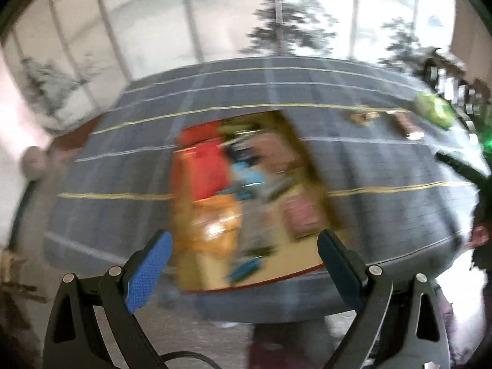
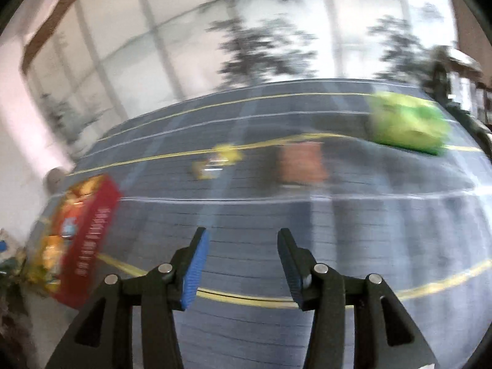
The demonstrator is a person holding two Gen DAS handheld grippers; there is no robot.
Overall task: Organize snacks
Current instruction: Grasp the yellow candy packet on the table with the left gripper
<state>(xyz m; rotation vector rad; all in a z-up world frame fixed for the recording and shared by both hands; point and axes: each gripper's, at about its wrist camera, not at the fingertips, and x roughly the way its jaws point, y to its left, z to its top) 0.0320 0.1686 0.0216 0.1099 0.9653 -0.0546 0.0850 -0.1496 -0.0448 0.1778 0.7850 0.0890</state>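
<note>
Both views blurred. Left tongs [image 1: 244, 252] spread wide, empty, above the open snack box [image 1: 255, 203] packed with wrappers on the grey plaid desk [image 1: 123, 169]. Right tongs [image 2: 243, 256] parted, nothing between them, over bare cloth. Green bag [image 2: 406, 123], orange packet [image 2: 303, 163], small yellow snack [image 2: 218, 160] lie loose beyond; red box [image 2: 83, 240] at left edge.

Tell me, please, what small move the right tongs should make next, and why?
Probably carry the right tongs forward to the orange packet on the table. They are open and empty, that packet lies loose straight ahead, and the box already holds other snacks.
</note>
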